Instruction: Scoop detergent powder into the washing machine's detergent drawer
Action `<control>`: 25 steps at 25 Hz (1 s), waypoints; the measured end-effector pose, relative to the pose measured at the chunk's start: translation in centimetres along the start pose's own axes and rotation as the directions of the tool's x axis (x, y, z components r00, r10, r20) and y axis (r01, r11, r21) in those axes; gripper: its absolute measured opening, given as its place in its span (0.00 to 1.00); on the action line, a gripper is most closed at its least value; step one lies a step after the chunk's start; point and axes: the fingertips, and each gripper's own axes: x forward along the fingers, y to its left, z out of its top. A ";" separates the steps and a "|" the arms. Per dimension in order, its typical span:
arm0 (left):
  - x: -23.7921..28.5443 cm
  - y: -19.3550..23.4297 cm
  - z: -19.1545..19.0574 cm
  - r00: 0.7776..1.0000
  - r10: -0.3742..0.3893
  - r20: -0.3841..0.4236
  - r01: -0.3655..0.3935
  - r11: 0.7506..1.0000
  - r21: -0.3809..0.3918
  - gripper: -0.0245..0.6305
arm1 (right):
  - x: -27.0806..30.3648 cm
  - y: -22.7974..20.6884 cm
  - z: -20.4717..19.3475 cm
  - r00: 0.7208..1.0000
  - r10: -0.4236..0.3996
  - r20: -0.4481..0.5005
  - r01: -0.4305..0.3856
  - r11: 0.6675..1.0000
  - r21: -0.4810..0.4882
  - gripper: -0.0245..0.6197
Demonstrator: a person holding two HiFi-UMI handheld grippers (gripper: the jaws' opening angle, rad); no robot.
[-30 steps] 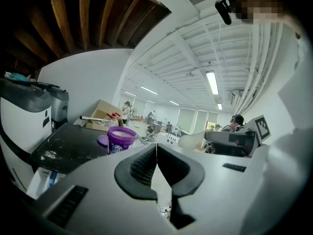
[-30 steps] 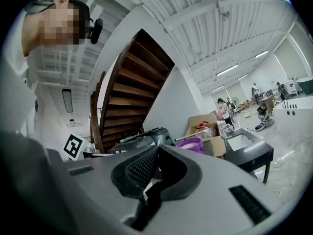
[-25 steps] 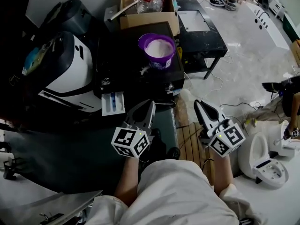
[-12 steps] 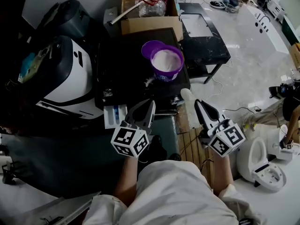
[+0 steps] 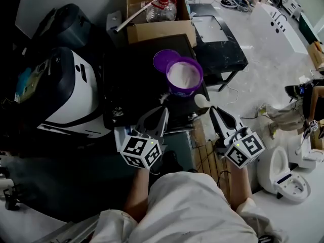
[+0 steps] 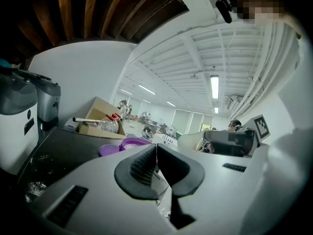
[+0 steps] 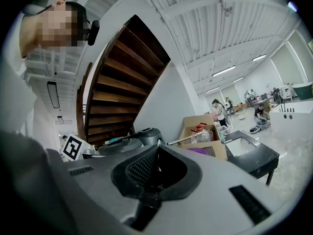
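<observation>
Though near, tub (image 5: 185,76) beyond both jaws

Glossy purple plastic tub (image 5: 183,91); matt cardboard box (image 5: 159,32); wooden slats (image 5: 205,158)

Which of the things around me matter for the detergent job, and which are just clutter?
For the job: purple tub of powder, its purple lid lying beside it, detergent drawer, washing machine.

Just lying about: cardboard box, plastic bottle inside it, black side table.
</observation>
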 end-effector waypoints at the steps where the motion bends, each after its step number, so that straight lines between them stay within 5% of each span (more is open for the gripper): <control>1: 0.1 0.4 0.1 1.000 -0.004 -0.001 0.004 1.000 -0.001 0.07 | 0.5 0.0 0.0 1.000 -0.001 0.001 0.001 1.000 -0.002 0.05; 25: 2.3 3.3 -0.2 0.996 -0.075 -0.038 0.074 0.997 -0.022 0.07 | 7.7 -2.0 0.1 0.995 -0.081 -0.058 0.076 0.993 -0.087 0.05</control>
